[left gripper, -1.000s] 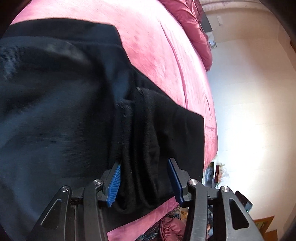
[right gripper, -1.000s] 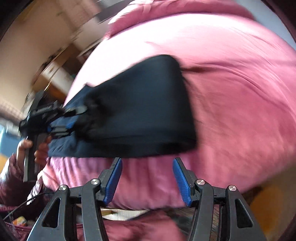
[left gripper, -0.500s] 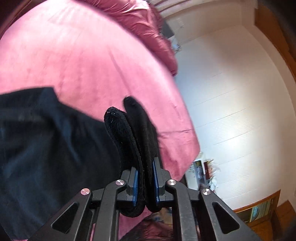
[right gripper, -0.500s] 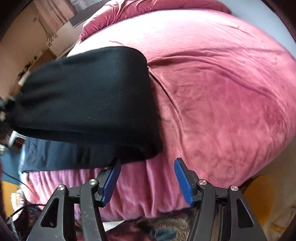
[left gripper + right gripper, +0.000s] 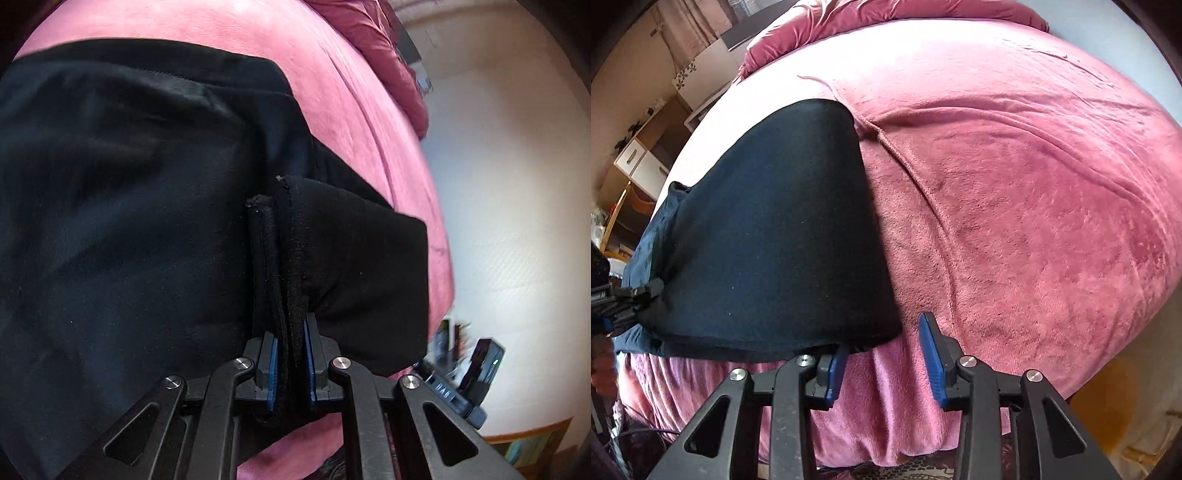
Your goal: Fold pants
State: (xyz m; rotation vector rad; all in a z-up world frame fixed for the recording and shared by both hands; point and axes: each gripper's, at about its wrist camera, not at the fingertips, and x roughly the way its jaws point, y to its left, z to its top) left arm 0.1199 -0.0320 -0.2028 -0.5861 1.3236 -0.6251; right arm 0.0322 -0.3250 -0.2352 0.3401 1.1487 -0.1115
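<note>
Two grippers on one pair of black pants (image 5: pixel 147 206), which lie on the pink fleece blanket (image 5: pixel 1015 206) covering the bed, near its front edge. The left gripper (image 5: pixel 290 363) is clenched on a bunched stack of hem layers: several fabric edges stand upright between the blue pads (image 5: pixel 272 369), pinched tight, presumably so all layers travel together when the fold is carried over. Its jaws closed within the last second and have held there. In the right wrist view the same left gripper (image 5: pixel 617 299) shows at the far left, gripping the opposite end of the folded panel. The right gripper (image 5: pixel 882 363) sits at the near right corner of the pants (image 5: pixel 768 236); its jaws have just been narrowing, but the corner cloth lies over the left pad's tip rather than between the pads (only pink blanket shows in the gap), so I read it as released, nothing grasped yet. Likely intent: pin both near corners so the panel stays flat and square while folding. Risk I'd flag: the right side may close on blanket pile instead of the pants corner, since both sit right at the pads. The fold looks partly done, with one doubled panel and a thinner layer showing below its near edge.
</note>
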